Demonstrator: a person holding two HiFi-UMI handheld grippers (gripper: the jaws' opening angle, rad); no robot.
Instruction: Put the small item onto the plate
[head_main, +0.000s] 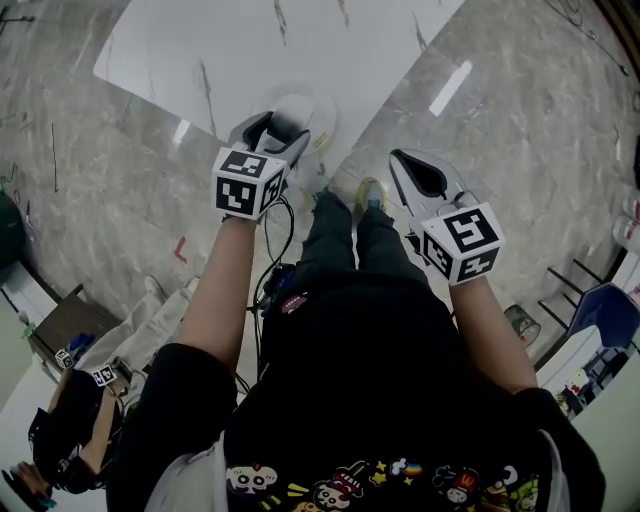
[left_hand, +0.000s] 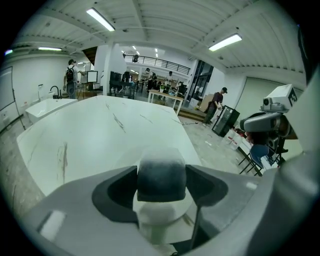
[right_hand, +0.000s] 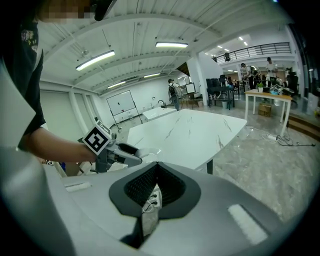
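My left gripper (head_main: 283, 137) is shut on a small item (left_hand: 161, 176) with a dark grey top and a white lower part. It holds the item at the near corner of the white marble table (head_main: 250, 50), right over a white plate (head_main: 312, 108). The plate's far rim (right_hand: 148, 150) shows just past the left gripper (right_hand: 121, 154) in the right gripper view. My right gripper (head_main: 408, 168) hangs off the table over the floor, to the right of my legs. Its jaws (right_hand: 151, 196) are shut with nothing between them.
Grey marble floor surrounds the table (left_hand: 90, 130). Another person (head_main: 70, 420) with marker cubes stands at lower left. A blue chair (head_main: 608, 310) and clutter sit at right. Farther back are a white sink counter (left_hand: 47, 106), desks and standing people.
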